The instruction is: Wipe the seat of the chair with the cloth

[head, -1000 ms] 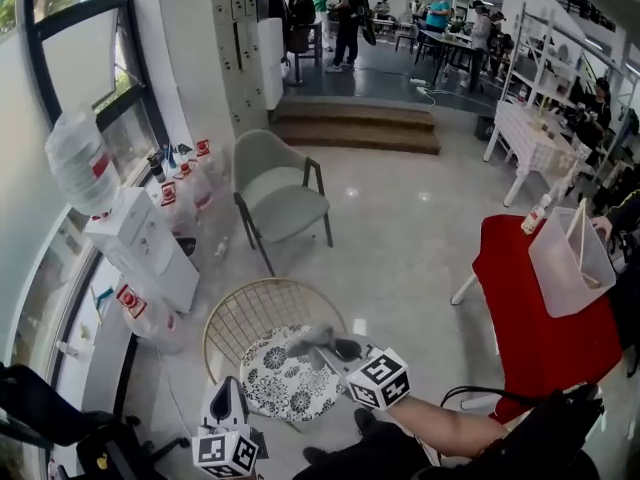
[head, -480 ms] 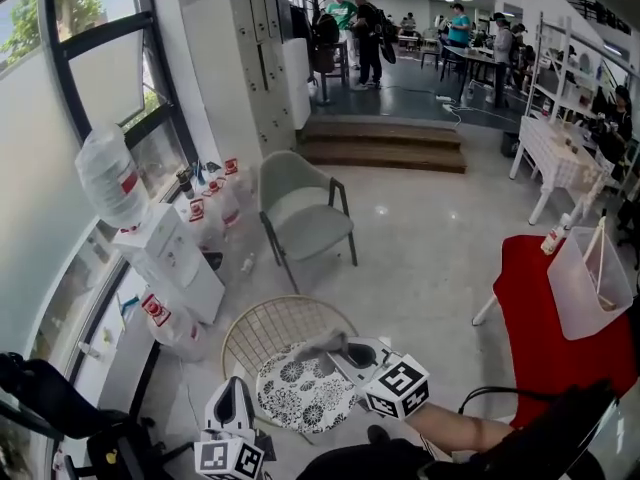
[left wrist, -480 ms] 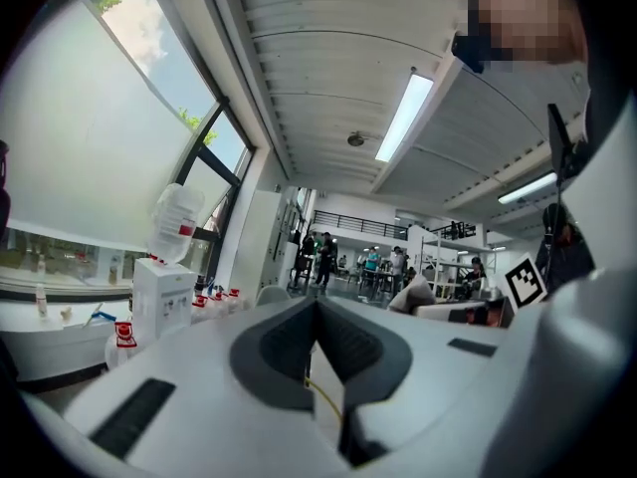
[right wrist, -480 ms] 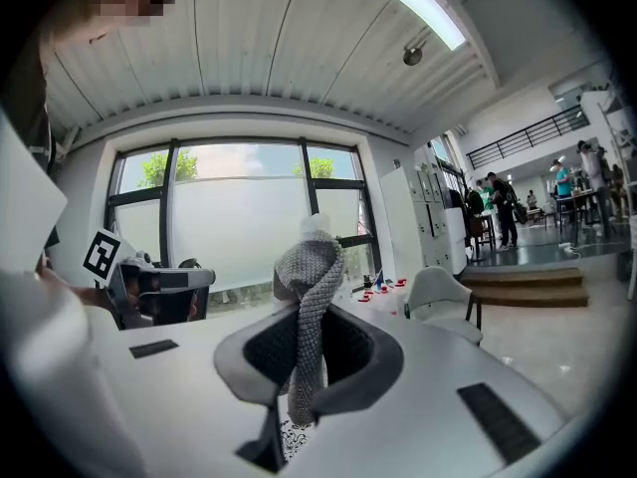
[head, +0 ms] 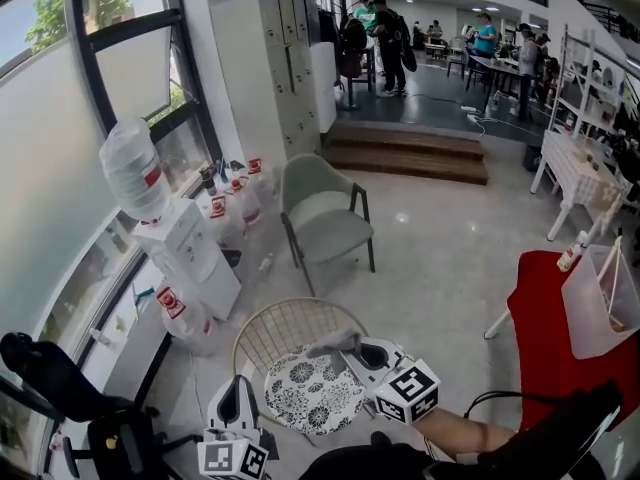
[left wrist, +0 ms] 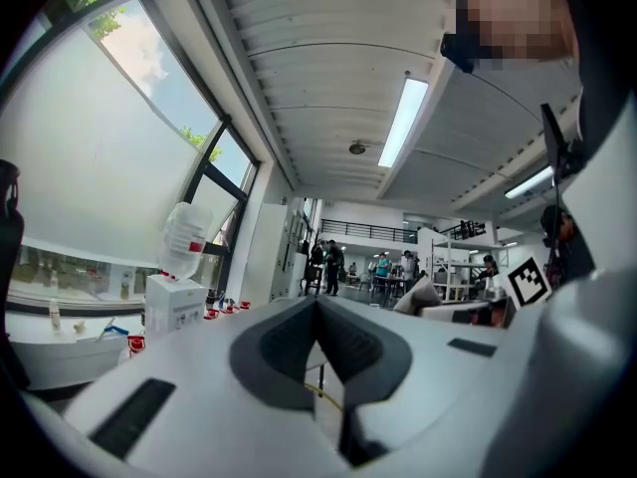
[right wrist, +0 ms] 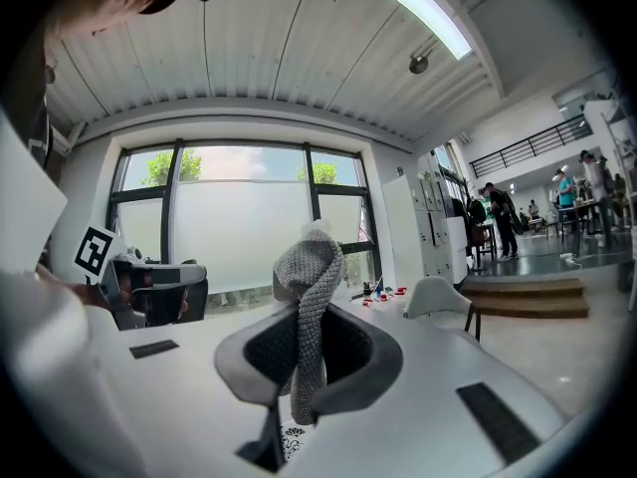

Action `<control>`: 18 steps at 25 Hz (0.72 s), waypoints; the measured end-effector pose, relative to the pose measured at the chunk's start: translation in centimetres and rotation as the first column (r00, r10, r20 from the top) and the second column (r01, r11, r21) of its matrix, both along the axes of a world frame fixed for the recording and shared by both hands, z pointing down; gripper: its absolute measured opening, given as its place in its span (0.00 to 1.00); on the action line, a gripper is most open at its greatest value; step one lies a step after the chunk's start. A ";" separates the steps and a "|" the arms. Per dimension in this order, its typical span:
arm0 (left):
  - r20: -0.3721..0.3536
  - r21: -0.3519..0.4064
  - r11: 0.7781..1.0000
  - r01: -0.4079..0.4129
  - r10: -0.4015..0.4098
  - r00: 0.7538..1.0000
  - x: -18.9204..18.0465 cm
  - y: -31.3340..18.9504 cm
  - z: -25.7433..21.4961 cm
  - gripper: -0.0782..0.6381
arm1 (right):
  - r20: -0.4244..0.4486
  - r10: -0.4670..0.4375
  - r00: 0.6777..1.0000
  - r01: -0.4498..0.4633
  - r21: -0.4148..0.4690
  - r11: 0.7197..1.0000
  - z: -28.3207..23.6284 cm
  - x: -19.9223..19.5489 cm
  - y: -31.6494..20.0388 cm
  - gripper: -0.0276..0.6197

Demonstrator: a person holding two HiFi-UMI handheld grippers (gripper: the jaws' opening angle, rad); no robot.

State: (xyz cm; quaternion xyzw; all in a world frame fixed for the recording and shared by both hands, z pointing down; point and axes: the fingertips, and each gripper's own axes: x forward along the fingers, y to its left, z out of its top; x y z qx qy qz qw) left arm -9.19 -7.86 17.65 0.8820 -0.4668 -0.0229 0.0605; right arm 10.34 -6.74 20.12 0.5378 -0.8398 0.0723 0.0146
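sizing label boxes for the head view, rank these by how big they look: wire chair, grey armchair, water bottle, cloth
1. wire chair, which is nearer the camera and only a little ahead of the next
2. grey armchair
3. water bottle
4. cloth, clearly smallest

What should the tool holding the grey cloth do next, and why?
Probably lower the right tool so the grey knitted cloth presses flat on the round black-and-white flowered chair seat. The cloth is pinched in its jaws but sticks up by the seat's back edge, seemingly not lying on it yet.
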 end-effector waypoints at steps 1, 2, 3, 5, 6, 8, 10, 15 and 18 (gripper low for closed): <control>-0.004 0.000 1.000 0.003 -0.003 1.000 0.1 0.0 -0.1 0.12 | 0.003 -0.003 1.000 0.003 0.002 1.000 -0.1 -0.1 -0.1 0.09; -0.007 -0.001 1.000 0.006 -0.006 1.000 0.1 0.0 -0.1 0.12 | 0.004 -0.006 1.000 0.006 0.003 1.000 -0.1 -0.1 -0.1 0.09; -0.009 -0.001 1.000 0.009 -0.009 1.000 0.2 0.0 -0.1 0.12 | 0.005 -0.008 1.000 0.008 0.004 1.000 -0.1 -0.1 -0.2 0.09; -0.008 0.002 1.000 0.016 -0.016 1.000 0.3 0.1 -0.2 0.12 | 0.008 -0.010 1.000 0.010 0.005 1.000 -0.1 -0.1 -0.3 0.09; -0.007 0.003 1.000 0.020 -0.020 1.000 0.3 0.0 -0.3 0.12 | 0.010 -0.009 1.000 0.009 0.007 1.000 -0.1 -0.1 -0.3 0.09; -0.004 0.006 0.999 0.031 -0.031 1.000 0.3 -0.1 -0.4 0.12 | 0.013 -0.008 1.000 0.008 0.009 1.000 -0.1 0.0 -0.5 0.09; -0.006 0.007 0.999 0.038 -0.038 0.999 0.2 -0.1 -0.4 0.12 | 0.013 -0.008 1.000 0.008 0.005 1.000 0.0 0.1 -0.6 0.09; -0.010 0.004 0.999 0.051 -0.051 0.999 0.0 -0.4 -0.1 0.12 | 0.019 -0.004 1.000 0.004 -0.002 1.000 0.4 0.2 -0.9 0.09; -0.001 0.010 0.999 0.048 -0.048 0.999 0.1 -0.3 -0.2 0.12 | 0.024 -0.004 1.000 0.004 0.002 1.000 0.2 0.1 -1.0 0.09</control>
